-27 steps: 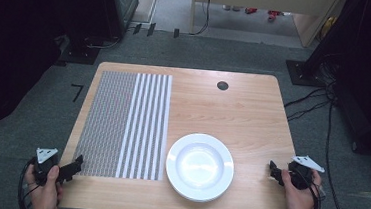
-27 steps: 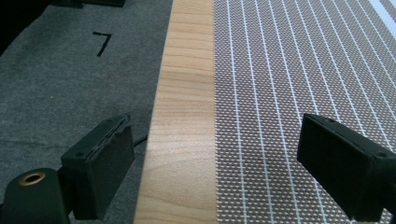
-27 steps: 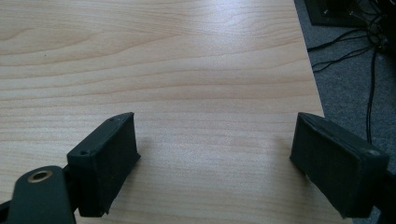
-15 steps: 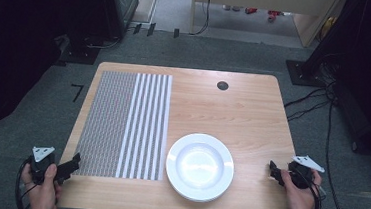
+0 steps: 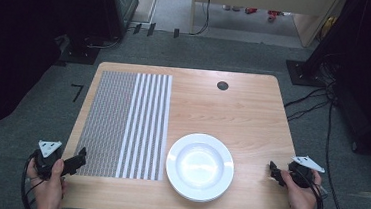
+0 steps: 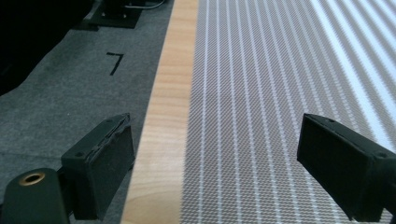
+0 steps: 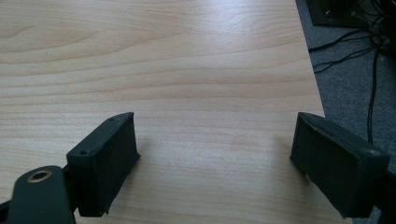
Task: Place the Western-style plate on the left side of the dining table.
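Observation:
A white plate [image 5: 199, 166] sits on the wooden table [image 5: 233, 113] near its front edge. Left of it lies a grey and white striped placemat [image 5: 124, 122]. A hand holds my left gripper [image 5: 80, 158] at the table's front left corner, pointing at the mat's near corner. Its jaws stand open over the table's left edge and the placemat [image 6: 261, 84], with nothing between them [image 6: 215, 172]. Another hand holds my right gripper [image 5: 272, 170] at the front right, to the right of the plate. Those jaws are open above bare wood [image 7: 187, 70], holding nothing [image 7: 215, 163].
A round black hole [image 5: 222, 85] is set in the table near the back edge. Grey carpet surrounds the table, with cables [image 5: 319, 102] on the floor to the right and dark equipment [image 5: 98, 42] at the back left. A black mark [image 6: 113, 62] is on the carpet left of the table.
The left gripper has shifted slightly at the front left corner. The right gripper, the plate and the placemat have stayed where they were.

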`<state>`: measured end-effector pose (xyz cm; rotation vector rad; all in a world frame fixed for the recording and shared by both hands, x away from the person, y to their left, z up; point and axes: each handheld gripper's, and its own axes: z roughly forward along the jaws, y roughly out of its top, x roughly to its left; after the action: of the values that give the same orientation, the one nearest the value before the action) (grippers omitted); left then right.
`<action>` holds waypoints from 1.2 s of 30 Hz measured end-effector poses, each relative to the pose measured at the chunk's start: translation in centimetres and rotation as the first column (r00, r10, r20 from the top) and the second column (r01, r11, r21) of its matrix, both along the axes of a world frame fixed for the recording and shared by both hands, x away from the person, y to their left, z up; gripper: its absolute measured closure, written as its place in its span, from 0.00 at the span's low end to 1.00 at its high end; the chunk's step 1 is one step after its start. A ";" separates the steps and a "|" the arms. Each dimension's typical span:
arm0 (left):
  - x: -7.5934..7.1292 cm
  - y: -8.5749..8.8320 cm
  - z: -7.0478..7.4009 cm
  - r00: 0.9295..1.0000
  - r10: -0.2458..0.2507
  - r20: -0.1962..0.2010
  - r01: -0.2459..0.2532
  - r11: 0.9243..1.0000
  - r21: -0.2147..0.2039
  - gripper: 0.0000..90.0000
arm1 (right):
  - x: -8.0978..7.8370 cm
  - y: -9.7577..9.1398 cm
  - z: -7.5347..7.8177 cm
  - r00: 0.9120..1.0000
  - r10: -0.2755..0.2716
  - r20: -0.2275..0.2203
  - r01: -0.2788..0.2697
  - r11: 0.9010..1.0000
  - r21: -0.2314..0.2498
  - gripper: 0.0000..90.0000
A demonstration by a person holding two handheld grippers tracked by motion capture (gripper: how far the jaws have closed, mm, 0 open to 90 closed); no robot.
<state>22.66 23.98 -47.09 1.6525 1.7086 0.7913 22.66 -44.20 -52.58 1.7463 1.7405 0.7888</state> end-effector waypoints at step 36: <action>3.6 -6.8 2.1 0.992 -0.122 0.035 0.124 0.989 -0.079 0.12 | 0.1 0.0 0.0 1.000 -0.004 -0.001 0.004 1.000 0.000 0.15</action>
<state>26.24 17.18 -44.99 1.6643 1.5809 0.6760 22.71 -44.22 -52.58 1.7504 1.7374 0.7860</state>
